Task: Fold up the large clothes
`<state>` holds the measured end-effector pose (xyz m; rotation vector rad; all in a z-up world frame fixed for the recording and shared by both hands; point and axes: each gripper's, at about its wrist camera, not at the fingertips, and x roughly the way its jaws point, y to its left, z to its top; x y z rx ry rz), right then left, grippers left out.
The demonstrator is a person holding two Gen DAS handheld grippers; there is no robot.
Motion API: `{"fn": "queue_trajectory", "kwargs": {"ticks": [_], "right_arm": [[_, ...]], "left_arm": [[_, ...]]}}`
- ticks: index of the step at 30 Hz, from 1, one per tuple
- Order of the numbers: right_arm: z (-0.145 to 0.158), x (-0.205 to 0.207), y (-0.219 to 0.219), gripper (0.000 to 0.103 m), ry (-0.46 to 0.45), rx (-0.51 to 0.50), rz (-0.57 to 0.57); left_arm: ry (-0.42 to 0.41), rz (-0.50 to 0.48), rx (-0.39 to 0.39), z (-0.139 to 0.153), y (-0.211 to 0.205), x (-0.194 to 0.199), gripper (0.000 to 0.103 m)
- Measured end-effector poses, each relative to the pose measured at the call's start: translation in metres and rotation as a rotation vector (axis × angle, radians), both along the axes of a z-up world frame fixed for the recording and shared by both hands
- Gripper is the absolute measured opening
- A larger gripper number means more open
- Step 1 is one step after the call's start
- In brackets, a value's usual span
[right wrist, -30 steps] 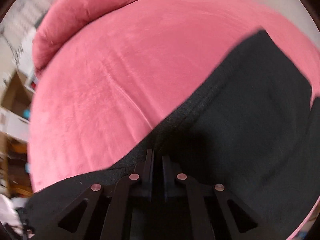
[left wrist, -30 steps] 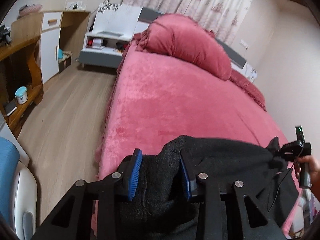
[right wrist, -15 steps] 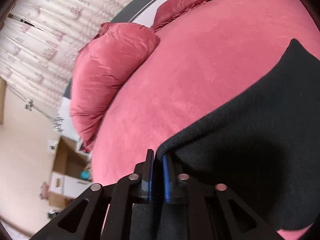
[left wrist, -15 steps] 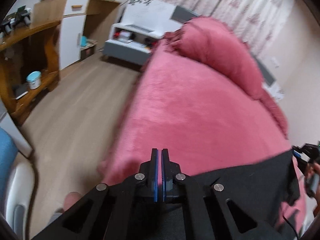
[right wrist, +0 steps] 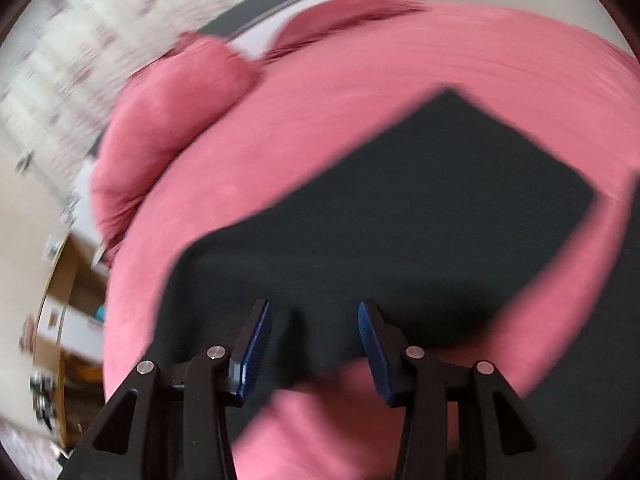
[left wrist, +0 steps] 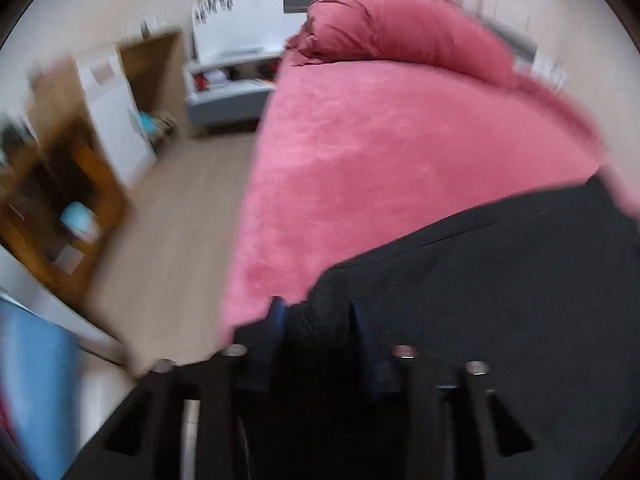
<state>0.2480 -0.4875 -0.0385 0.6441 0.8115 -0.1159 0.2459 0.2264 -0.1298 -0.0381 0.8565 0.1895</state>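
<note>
A black garment (right wrist: 420, 208) lies spread flat on the pink bed (right wrist: 360, 92) as a broad dark rectangle. My right gripper (right wrist: 313, 306) hovers over its near edge, jaws opening wide, the blue pads clear of the cloth. In the blurred left wrist view the same garment (left wrist: 480, 300) covers the bed's (left wrist: 400, 152) near right part. My left gripper (left wrist: 318, 320) sits at the garment's near left corner by the bed's edge. Its jaws are opening, with dark cloth in the gap; the pads do not seem to press on it.
A bunched pink duvet (left wrist: 400, 28) lies at the head of the bed. Wooden floor (left wrist: 180, 220) runs along the bed's left side, with a wooden shelf unit (left wrist: 60, 184), a white cabinet (left wrist: 116, 108) and a low grey-white stand (left wrist: 228, 92). A blue chair (left wrist: 36, 380) stands near left.
Both grippers went from pinched on the garment's edge to jaws apart. The garment now lies flat on the bed. Both cameras have swung, and the views are blurred.
</note>
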Motion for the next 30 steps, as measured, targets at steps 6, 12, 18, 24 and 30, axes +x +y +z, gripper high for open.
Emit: {"fn": "queue_trajectory", "kwargs": {"ticks": [6,12,18,24,30], "right_arm": [[-0.035,-0.054,-0.112,0.048,0.024,0.261,-0.300],[-0.072,-0.036,-0.141,0.047,-0.097,0.463,-0.414],[-0.049,0.010,-0.150,0.007,-0.013,0.282,-0.348],[0.032,0.035,-0.182,0.007,-0.121,0.040,-0.317],[0.037,0.079,-0.202,0.007,-0.064,-0.058,-0.358]], "left_arm": [[0.047,0.112,-0.057,0.011,0.022,0.027,0.024],[-0.077,0.276,0.144,0.046,-0.031,-0.009,0.046],[-0.111,-0.048,0.117,0.015,-0.120,-0.028,0.080],[-0.051,-0.105,-0.148,-0.020,-0.091,-0.009,0.086],[-0.058,-0.185,-0.269,-0.028,-0.086,-0.005,0.103]]}}
